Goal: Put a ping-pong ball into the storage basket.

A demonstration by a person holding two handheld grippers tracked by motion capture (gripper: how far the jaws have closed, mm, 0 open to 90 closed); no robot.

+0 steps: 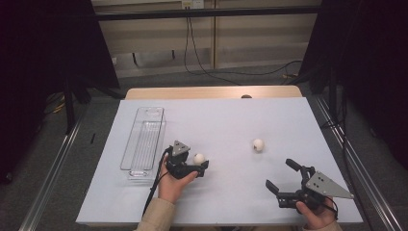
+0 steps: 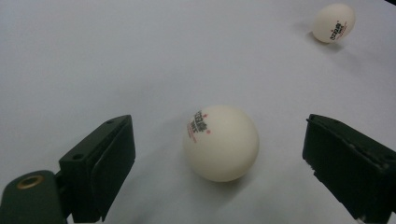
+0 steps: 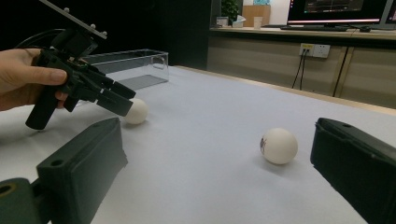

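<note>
A white ping-pong ball (image 1: pixel 199 158) (image 2: pixel 220 142) rests on the white table sheet between the jaws of my left gripper (image 1: pixel 202 163). In the left gripper view there is a gap on each side of the ball, so the jaws stand open and neither pad touches it. The right gripper view shows this gripper (image 3: pixel 122 99) held level, with the ball (image 3: pixel 136 111) at its tips. A second ball (image 1: pixel 258 144) (image 2: pixel 333 23) (image 3: pixel 279 145) lies alone toward the right middle. My right gripper (image 1: pixel 280 173) (image 3: pixel 222 140) hovers open near the front right, with nothing between its jaws.
A long clear plastic tray (image 1: pixel 143 139) (image 3: pixel 135 60) lies empty at the left of the sheet, just beyond my left hand. The wooden table edge (image 1: pixel 211 92) runs along the back. Cables trail on the floor behind.
</note>
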